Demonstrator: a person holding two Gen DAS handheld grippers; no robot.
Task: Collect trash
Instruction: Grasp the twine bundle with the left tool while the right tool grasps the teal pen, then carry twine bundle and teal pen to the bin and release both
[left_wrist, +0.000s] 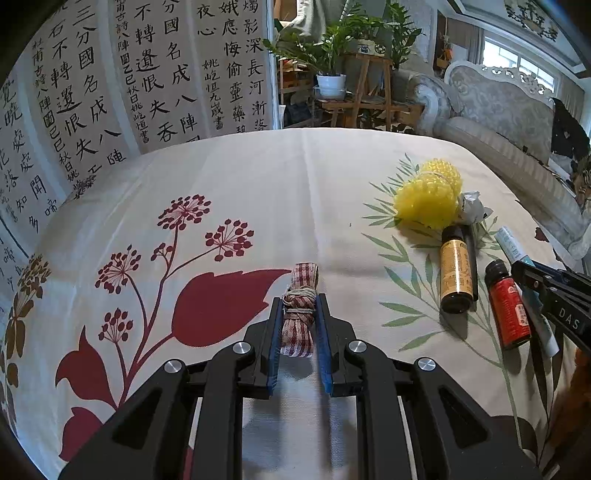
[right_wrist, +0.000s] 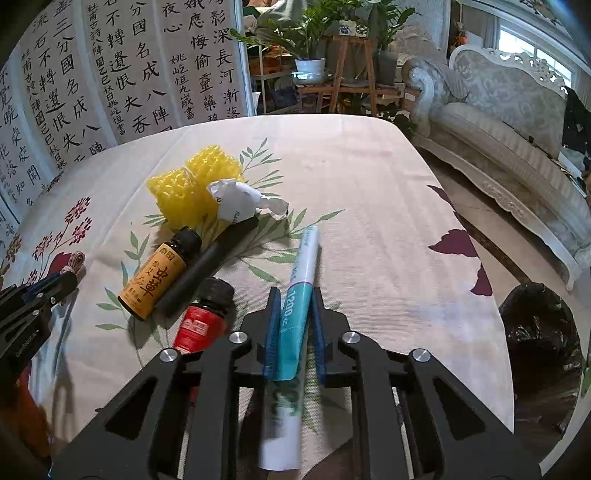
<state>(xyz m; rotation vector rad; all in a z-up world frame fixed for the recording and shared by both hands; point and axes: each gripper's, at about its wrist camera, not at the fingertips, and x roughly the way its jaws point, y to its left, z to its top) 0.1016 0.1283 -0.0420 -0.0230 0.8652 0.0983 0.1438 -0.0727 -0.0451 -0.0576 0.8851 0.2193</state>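
Both tongs clamped: our left gripper (left_wrist: 298, 314) pinches the checked ribbon bundle (left_wrist: 300, 317) low over the tablecloth (left_wrist: 258, 177), our right gripper (right_wrist: 294, 314) squeezes the teal-and-white tube (right_wrist: 295, 314). We're at the grasp step. Next, we reckon: lift both and carry to the black bin bag (right_wrist: 539, 332) past the table's right edge. Amber bottle (right_wrist: 159, 273), red bottle (right_wrist: 201, 325), yellow mesh (right_wrist: 192, 184) and crumpled paper (right_wrist: 240, 199) still wait.

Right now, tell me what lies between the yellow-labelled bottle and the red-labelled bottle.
A black tube lies between the yellow-labelled bottle and the red-labelled bottle, seen in the right wrist view.
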